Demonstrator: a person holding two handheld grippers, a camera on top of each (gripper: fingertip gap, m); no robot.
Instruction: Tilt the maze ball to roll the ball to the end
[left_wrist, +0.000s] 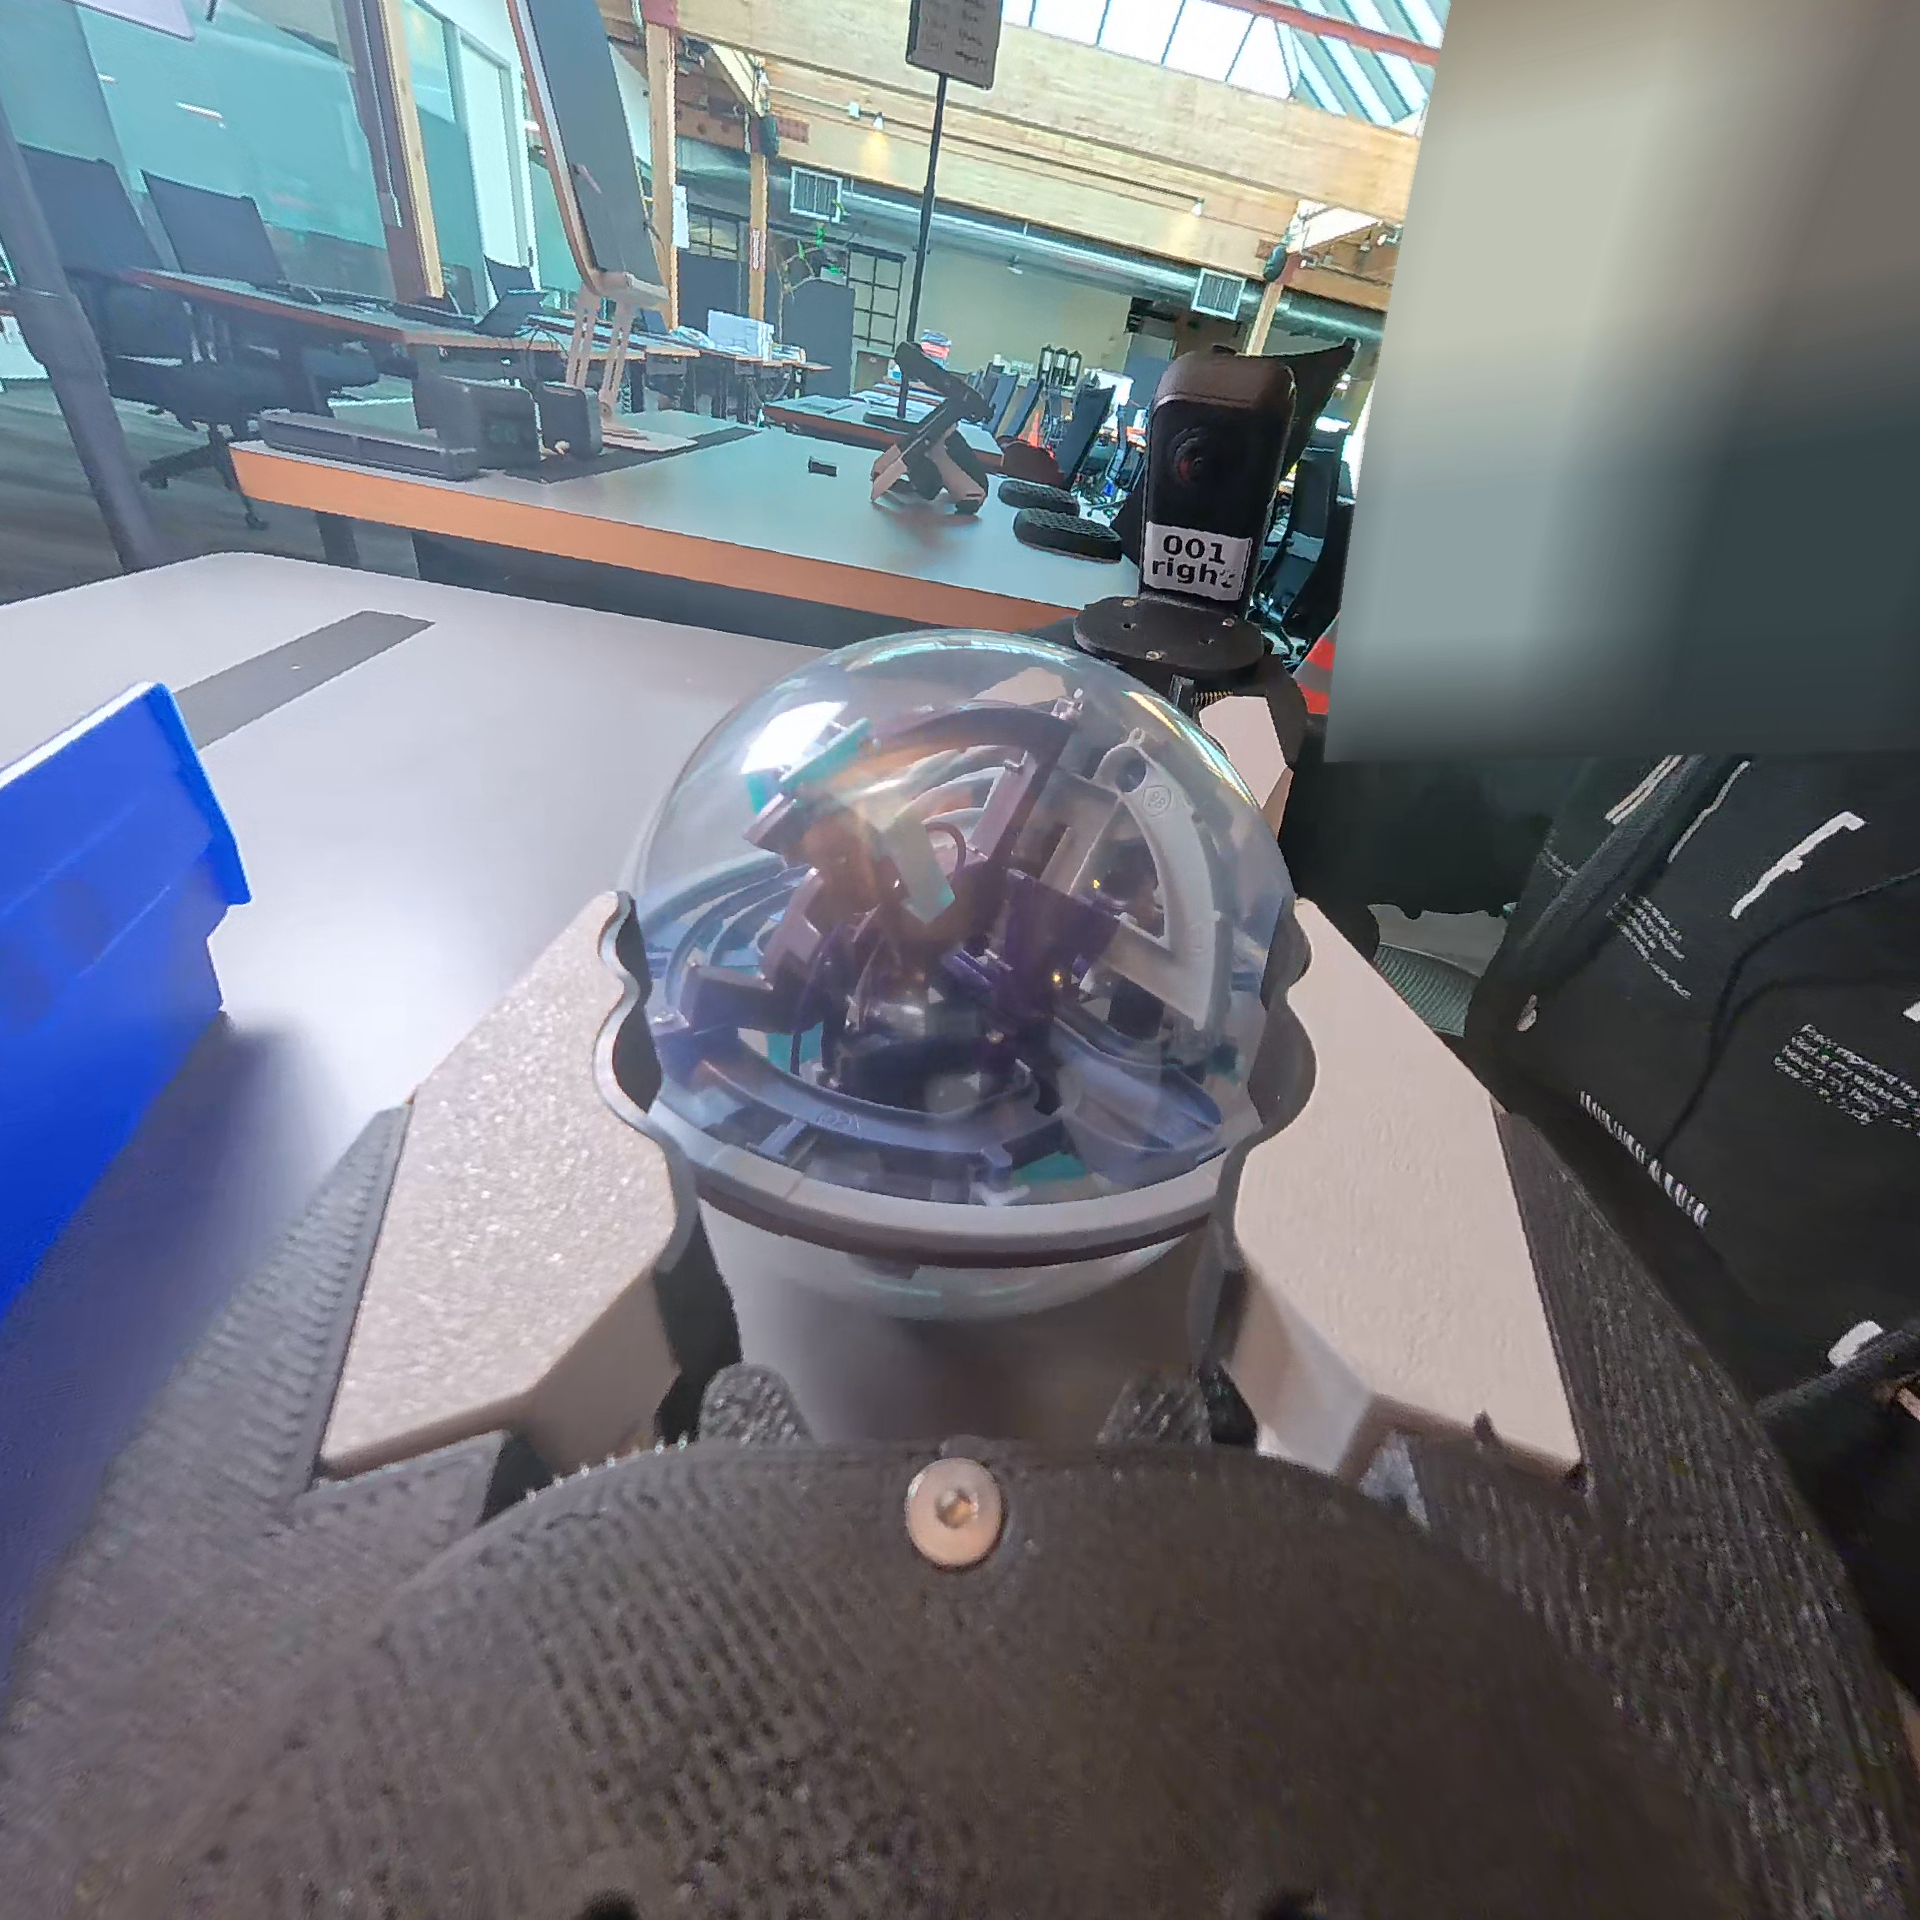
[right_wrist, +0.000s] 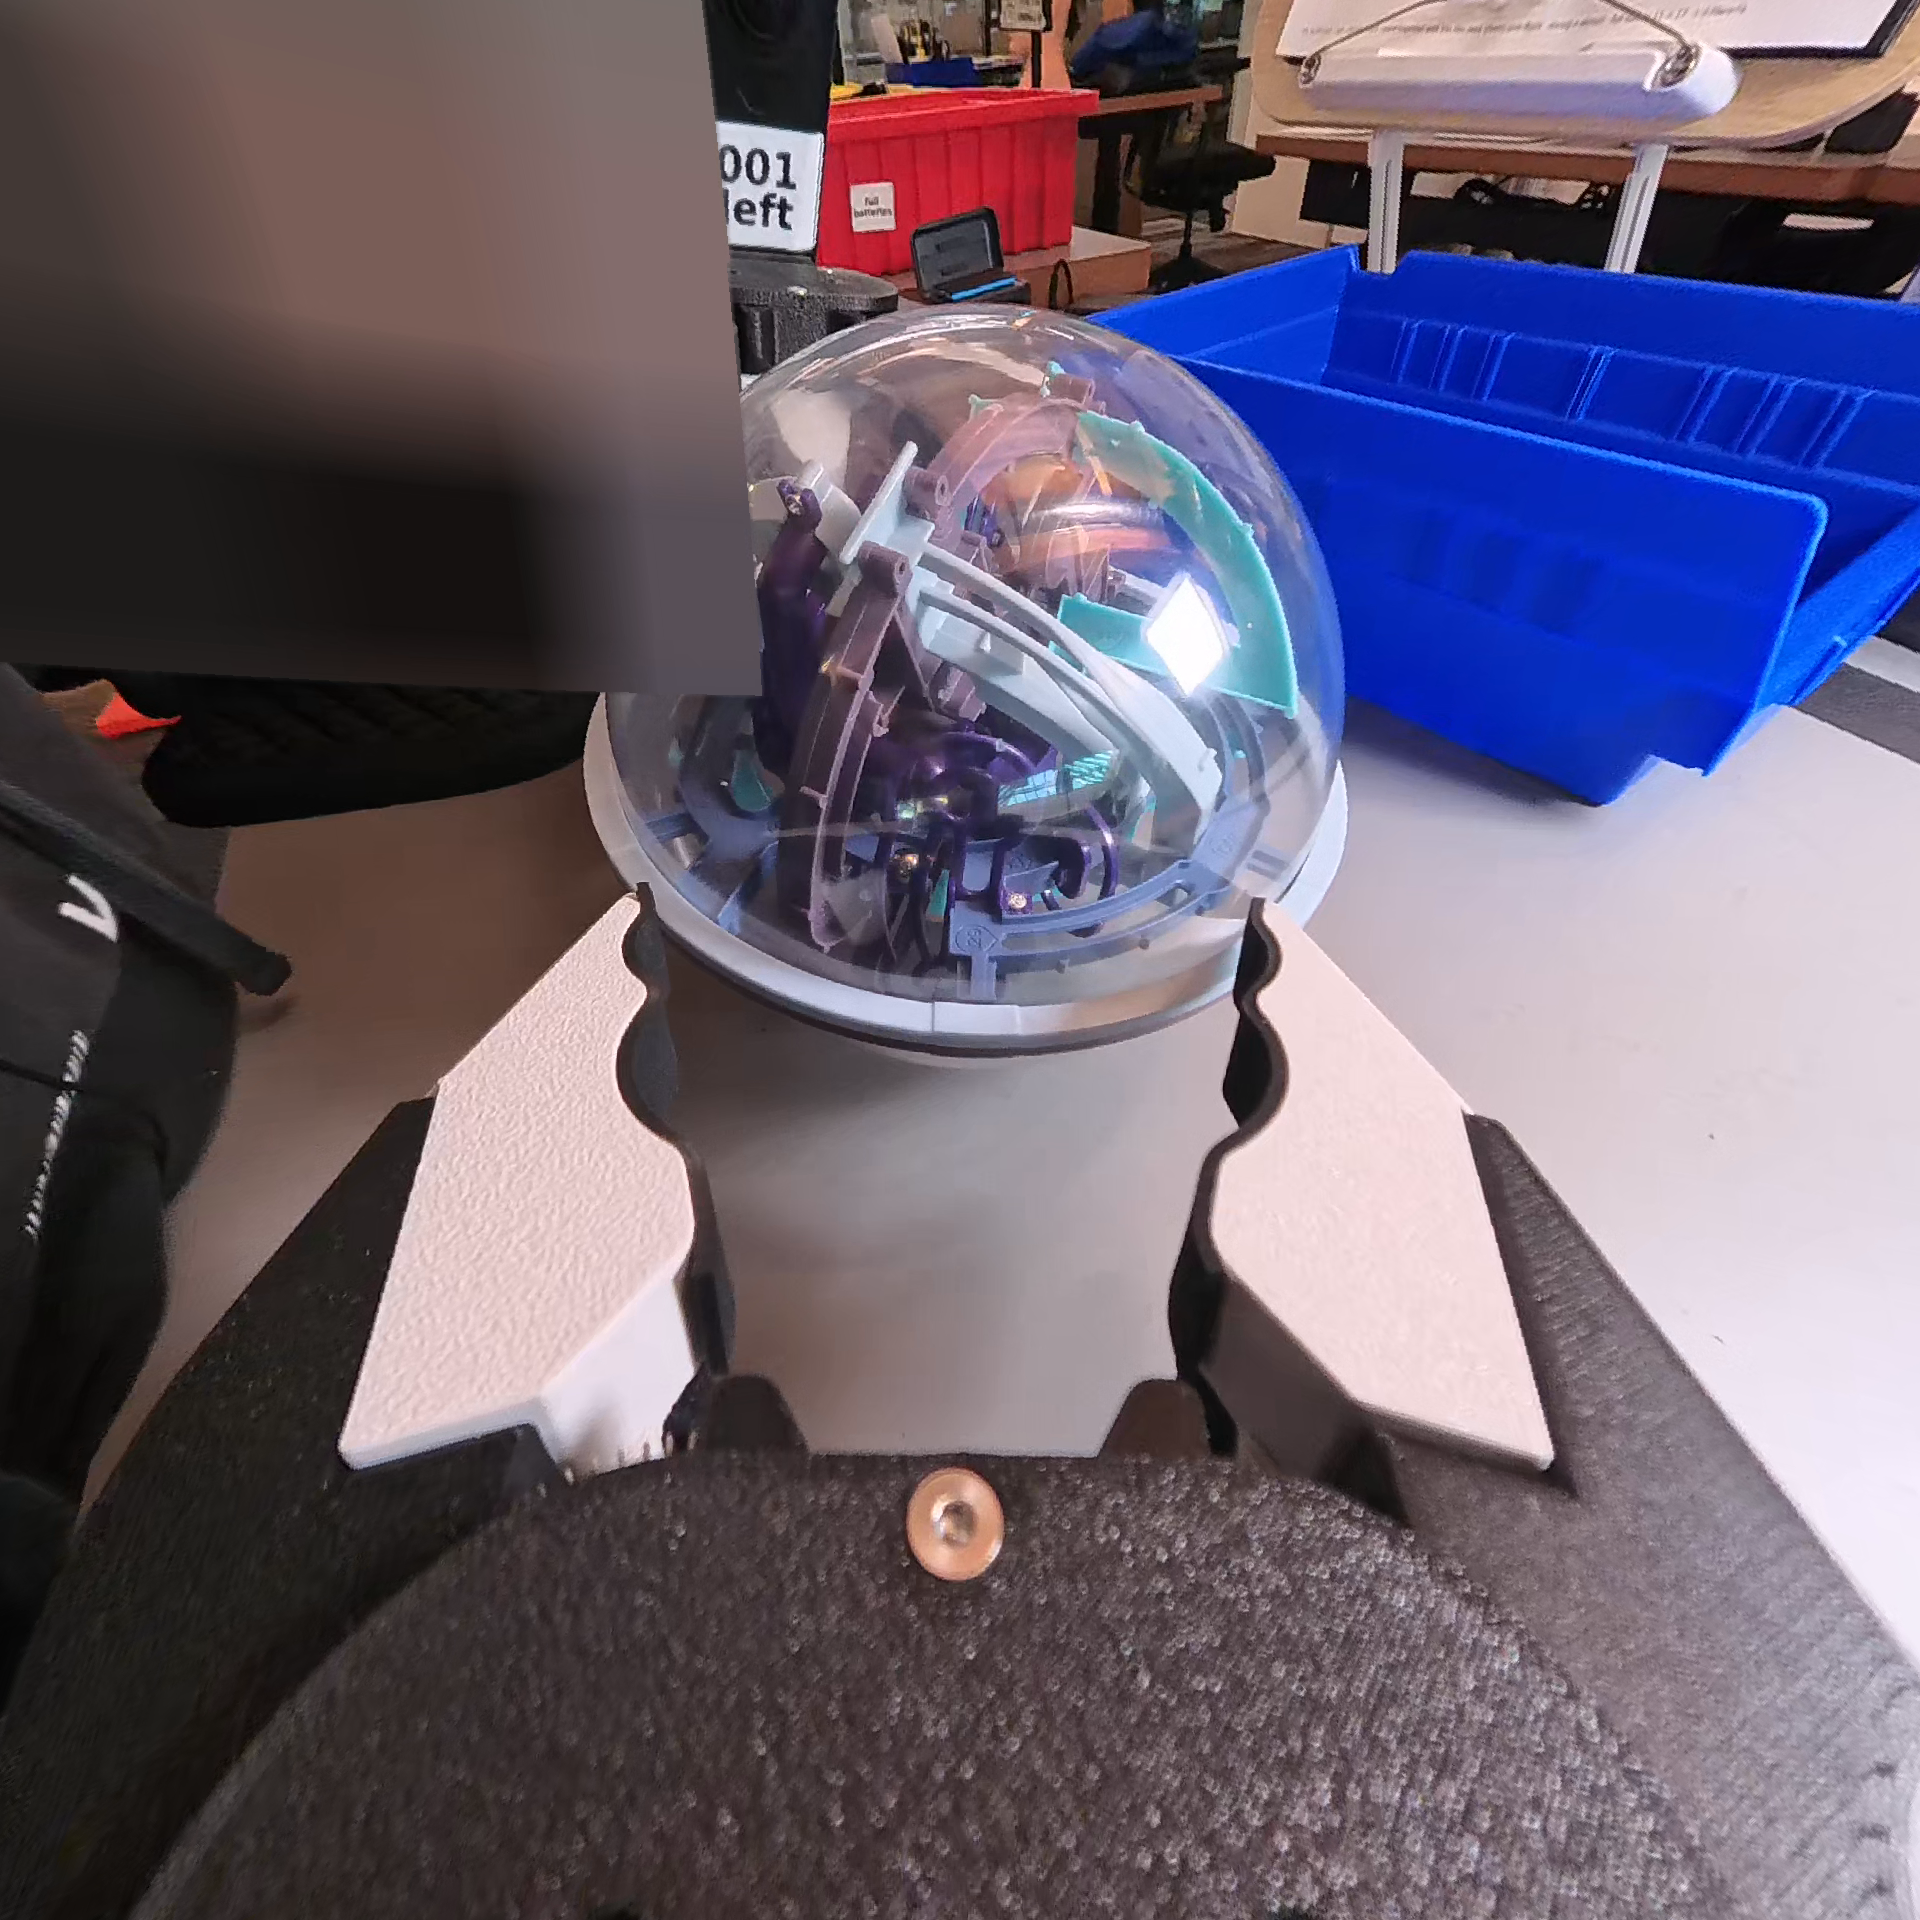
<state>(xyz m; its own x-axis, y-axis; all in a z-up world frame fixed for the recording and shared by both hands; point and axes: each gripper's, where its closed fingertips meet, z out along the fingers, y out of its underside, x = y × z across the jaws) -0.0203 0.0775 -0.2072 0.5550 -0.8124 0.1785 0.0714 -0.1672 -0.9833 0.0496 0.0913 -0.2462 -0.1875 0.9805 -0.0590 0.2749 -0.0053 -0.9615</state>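
Observation:
The maze ball (left_wrist: 951, 935) is a clear dome over purple, grey and teal tracks on a white lower half. It sits low over the grey table (left_wrist: 416, 790). My left gripper (left_wrist: 956, 997) is shut on it, with both pads (left_wrist: 620, 997) against its sides at the rim. In the right wrist view the maze ball (right_wrist: 997, 675) stands just ahead of my right gripper (right_wrist: 945, 935). The right fingertips (right_wrist: 646, 956) press on its near sides at the white rim. The two grippers face each other across the ball. The small ball inside cannot be made out.
A blue bin (right_wrist: 1621, 499) stands on the table to the right in the right wrist view, and at the left edge in the left wrist view (left_wrist: 94, 935). A person in dark clothing (left_wrist: 1704, 1018) is close beside the ball. Other desks stand behind.

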